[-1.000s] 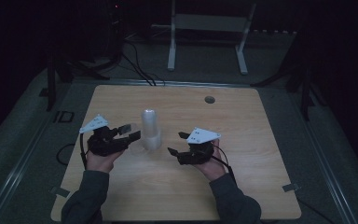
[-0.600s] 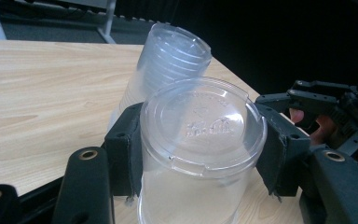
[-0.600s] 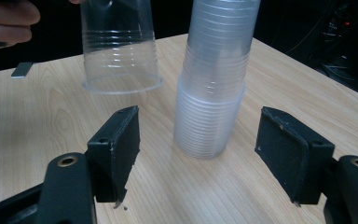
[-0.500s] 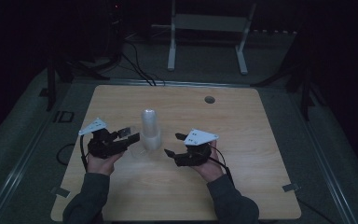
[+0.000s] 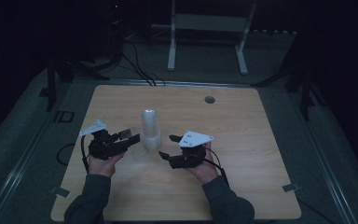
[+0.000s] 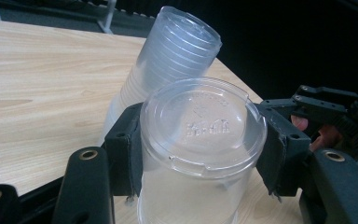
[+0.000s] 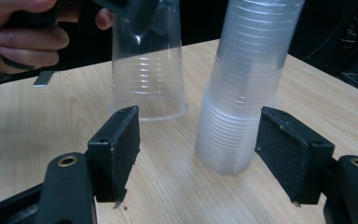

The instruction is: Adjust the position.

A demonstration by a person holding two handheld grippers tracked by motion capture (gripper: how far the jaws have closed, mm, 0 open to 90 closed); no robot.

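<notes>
Single cup [image 6: 200, 140]: upside down, upright axis, clamped in your left gripper [image 5: 131, 138], just left of the cup stack [image 5: 150, 130] | stack: upturned, mid-counter [image 5: 242, 112], between both hands | right gripper [image 7: 200, 154]: jaws apart and empty, stack just beyond them, untouched | right hand is nearer the stack

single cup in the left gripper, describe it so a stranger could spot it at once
On the wooden table, find the tall stack of clear cups near the middle. Right beside it, the left gripper clamps one clear cup, upside down. Unlike the stack, it is single and held off the table.
</notes>
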